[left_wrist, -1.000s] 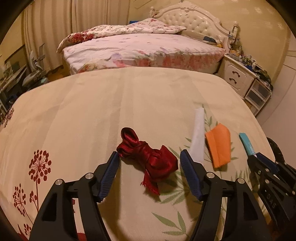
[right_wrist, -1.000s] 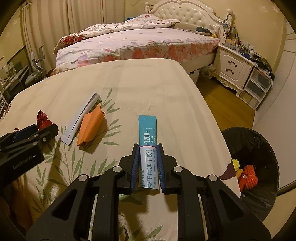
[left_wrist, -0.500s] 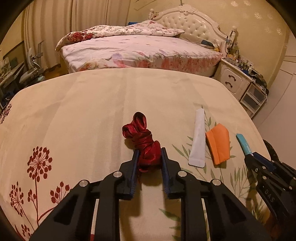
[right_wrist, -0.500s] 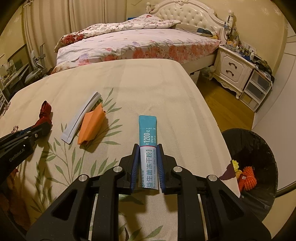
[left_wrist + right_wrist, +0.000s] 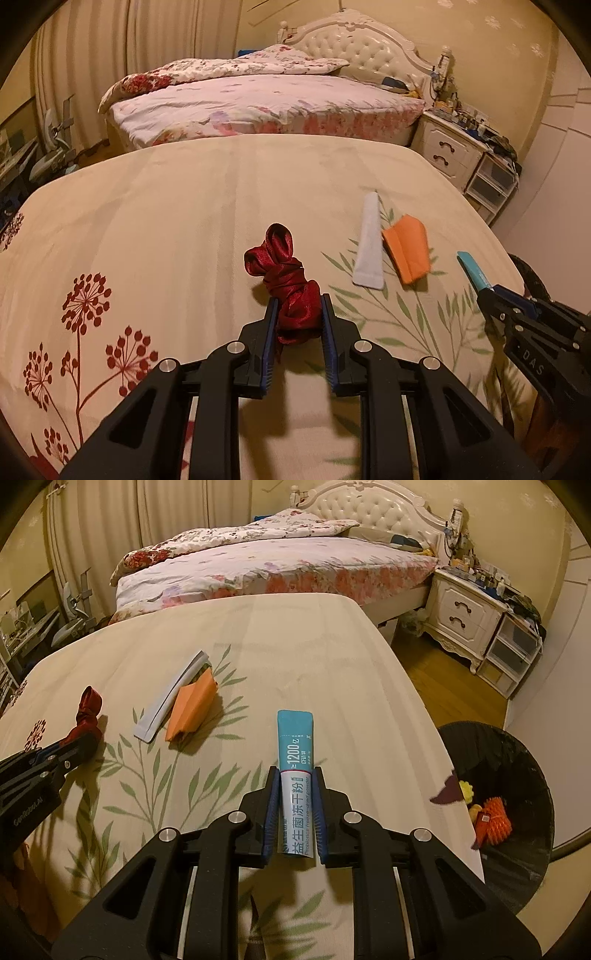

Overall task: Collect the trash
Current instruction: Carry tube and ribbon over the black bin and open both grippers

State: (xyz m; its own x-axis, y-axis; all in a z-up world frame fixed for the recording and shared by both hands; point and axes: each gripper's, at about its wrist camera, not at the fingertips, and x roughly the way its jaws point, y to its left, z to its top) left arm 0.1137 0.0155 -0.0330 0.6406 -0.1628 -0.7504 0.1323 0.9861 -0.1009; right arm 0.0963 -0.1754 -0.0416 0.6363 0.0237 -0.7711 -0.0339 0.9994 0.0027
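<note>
The left gripper (image 5: 297, 314) is clenching a red ribbon (image 5: 284, 273) over the floral-clothed bench (image 5: 166, 206); the right gripper (image 5: 295, 786) is grasping a teal sachet (image 5: 295, 746). A white sachet (image 5: 367, 240) and orange paper (image 5: 408, 247) are lying between them. A bin (image 5: 517, 775) is standing right; a bed (image 5: 258, 99) is lying beyond.

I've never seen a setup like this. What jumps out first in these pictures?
Two black tools dominate the foreground: the left hand-held gripper is shut on a crumpled red ribbon, and the right hand-held gripper is shut on a teal and white sachet. Both are above a cream flower-printed bedspread, where a white strip and folded orange paper lie side by side. A black trash bin waits on the floor at right.
</note>
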